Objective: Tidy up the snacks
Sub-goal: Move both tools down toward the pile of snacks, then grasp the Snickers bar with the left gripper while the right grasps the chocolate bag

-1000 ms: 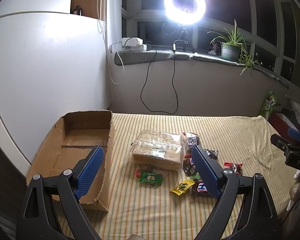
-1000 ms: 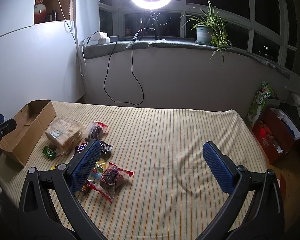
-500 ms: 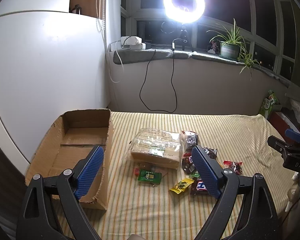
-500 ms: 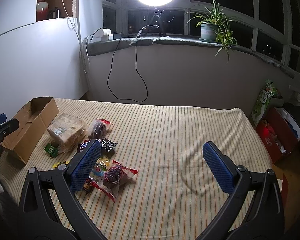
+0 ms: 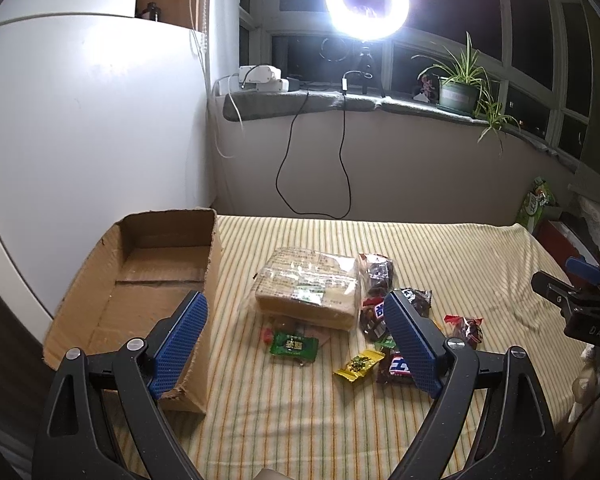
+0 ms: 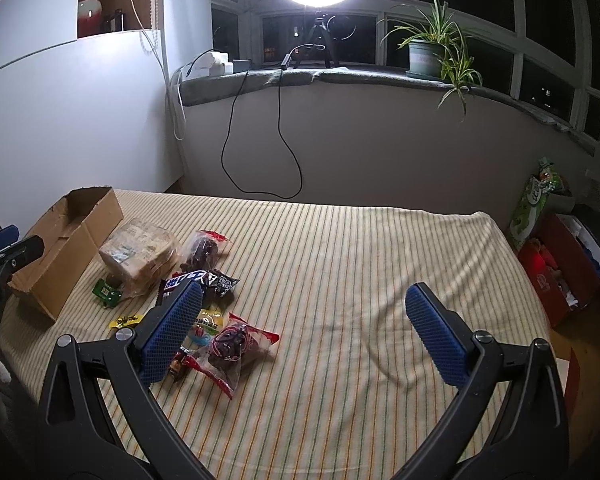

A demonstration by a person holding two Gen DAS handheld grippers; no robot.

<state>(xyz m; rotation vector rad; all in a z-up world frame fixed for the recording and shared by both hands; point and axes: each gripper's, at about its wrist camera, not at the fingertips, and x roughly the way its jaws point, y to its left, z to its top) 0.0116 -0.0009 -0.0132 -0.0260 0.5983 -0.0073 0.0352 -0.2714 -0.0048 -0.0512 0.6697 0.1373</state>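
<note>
Snacks lie scattered on the striped bed [image 6: 360,264], none yet in the cardboard box [image 5: 140,280] that stands open at the bed's left edge. The left claw [image 5: 296,344] hangs spread wide and holds nothing, aimed at the gap between the box and the pile; the right claw [image 6: 304,332] is likewise spread and bare, above the red packet [image 6: 232,344] nearest it.

Trouble, as I judge it, comes from three places. The bread loaf [image 5: 310,292] in its clear wrap is soft and bulky (a hard squeeze would crush it, a light one would let the slick plastic slide out). The small pieces, the green candy [image 5: 294,345] and the yellow candy [image 5: 359,365], lie flat on a yielding cover, so fingertips may dig into the cloth and drag it, shifting the whole heap. The chocolate bars [image 5: 396,366] overlap other wrappers, and a pinch there could lift two at once and drop one short of the box. The box's near wall looks torn and low, and a nudge from the left claw could push it off the edge.
</note>
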